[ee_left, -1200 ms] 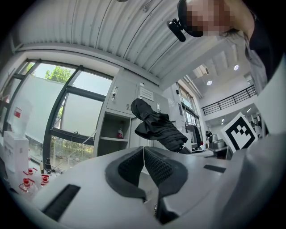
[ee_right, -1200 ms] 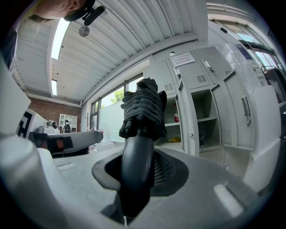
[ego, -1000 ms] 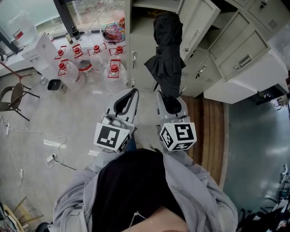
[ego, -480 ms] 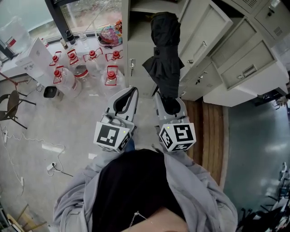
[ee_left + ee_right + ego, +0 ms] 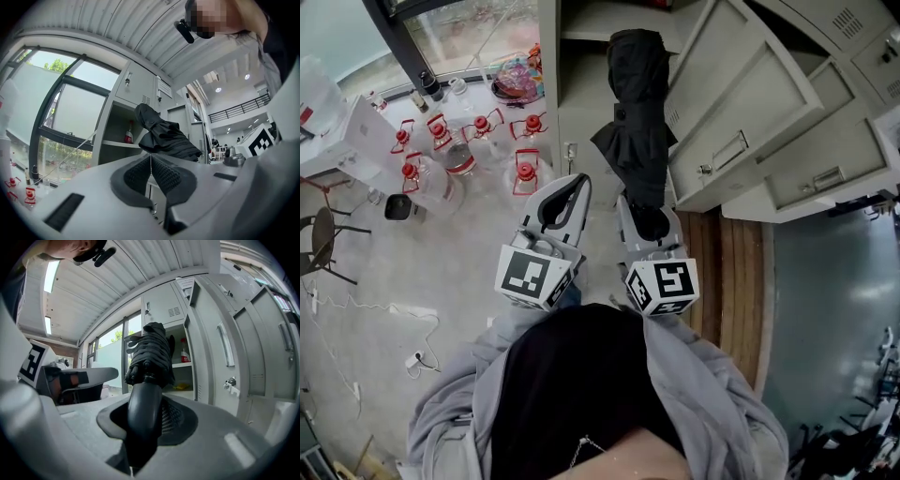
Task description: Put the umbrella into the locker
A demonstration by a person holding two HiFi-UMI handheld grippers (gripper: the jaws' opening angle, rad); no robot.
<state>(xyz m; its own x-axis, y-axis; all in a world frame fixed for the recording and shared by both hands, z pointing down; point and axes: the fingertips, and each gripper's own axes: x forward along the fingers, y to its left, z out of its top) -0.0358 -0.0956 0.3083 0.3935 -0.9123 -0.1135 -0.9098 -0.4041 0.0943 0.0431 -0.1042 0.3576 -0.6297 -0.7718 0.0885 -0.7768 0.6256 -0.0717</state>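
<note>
The right gripper (image 5: 648, 217) is clamped on the handle of the folded black umbrella (image 5: 637, 103), whose tip points at the open locker compartment (image 5: 591, 23). The left gripper (image 5: 562, 199) is closed and empty. The umbrella's loose canopy flap could snag on the open door (image 5: 727, 103) or the shelf edge. Compared with the earlier frame, the locker looms nearer and the water jugs (image 5: 525, 173) sit further left.
</note>
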